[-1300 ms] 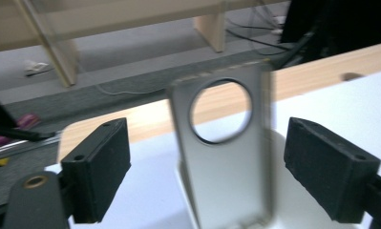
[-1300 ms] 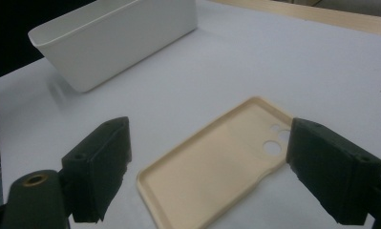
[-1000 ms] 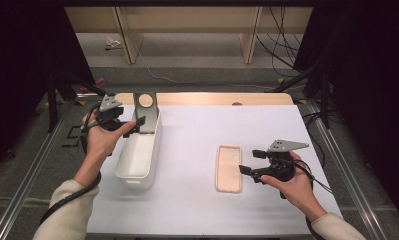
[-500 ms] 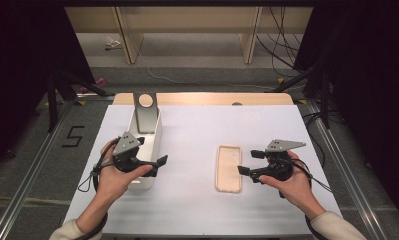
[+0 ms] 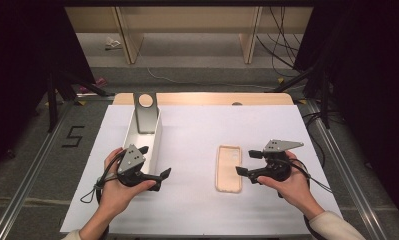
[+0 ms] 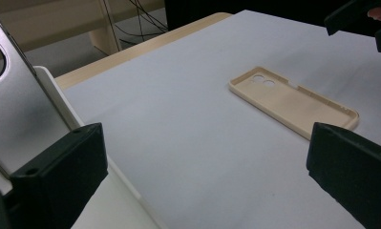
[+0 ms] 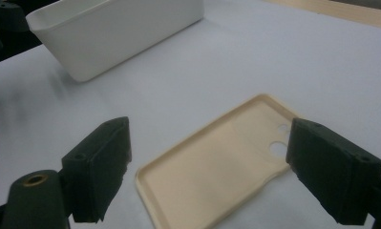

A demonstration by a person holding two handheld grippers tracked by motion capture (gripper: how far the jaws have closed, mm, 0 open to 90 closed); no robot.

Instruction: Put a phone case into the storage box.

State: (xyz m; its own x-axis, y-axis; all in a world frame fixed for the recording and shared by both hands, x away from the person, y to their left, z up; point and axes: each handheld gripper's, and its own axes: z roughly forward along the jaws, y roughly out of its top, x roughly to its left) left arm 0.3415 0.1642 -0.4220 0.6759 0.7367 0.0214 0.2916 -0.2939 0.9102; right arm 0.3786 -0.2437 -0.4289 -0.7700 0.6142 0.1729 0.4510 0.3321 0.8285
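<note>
While the left tool [image 5: 154,162] hangs with jaws wide and empty beside the bin [image 5: 157,131] (a grey phone [image 5: 145,114] leans inside), the case [image 5: 229,168] lies flat on the counter [image 5: 197,125] at 3 o'clock of it, just before the right tool [image 5: 248,162], open, gripping nothing.
</note>
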